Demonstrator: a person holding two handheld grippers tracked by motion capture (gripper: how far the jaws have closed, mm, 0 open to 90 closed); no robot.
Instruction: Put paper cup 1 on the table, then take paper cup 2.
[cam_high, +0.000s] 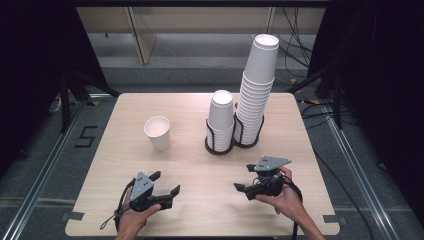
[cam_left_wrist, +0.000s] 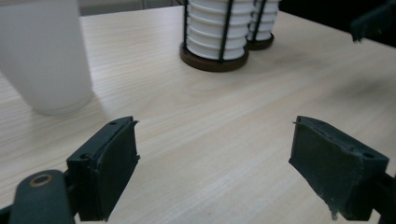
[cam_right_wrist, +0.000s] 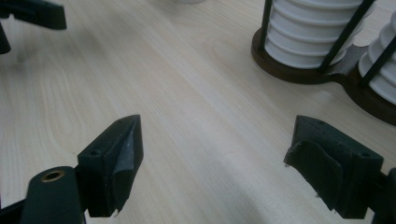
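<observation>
A single white paper cup (cam_high: 158, 132) stands upright left of centre on the table; it is also at the upper left in the left gripper view (cam_left_wrist: 44, 56). Two stacks of white cups sit in a dark double holder (cam_high: 232, 143): a short stack (cam_high: 220, 119) and a tall stack (cam_high: 256, 87). The holder's base appears in the left gripper view (cam_left_wrist: 212, 61) and in the right gripper view (cam_right_wrist: 303, 73). My left gripper (cam_high: 165, 182) is open near the front edge, holding nothing. My right gripper (cam_high: 244, 177) is open too, in front of the holder, jaws wide apart.
The light wooden table (cam_high: 200, 165) has rounded corners and bare surface between the two grippers. Grey floor with metal rails, cables and dark stands surrounds it. A hand holds each gripper from the near edge.
</observation>
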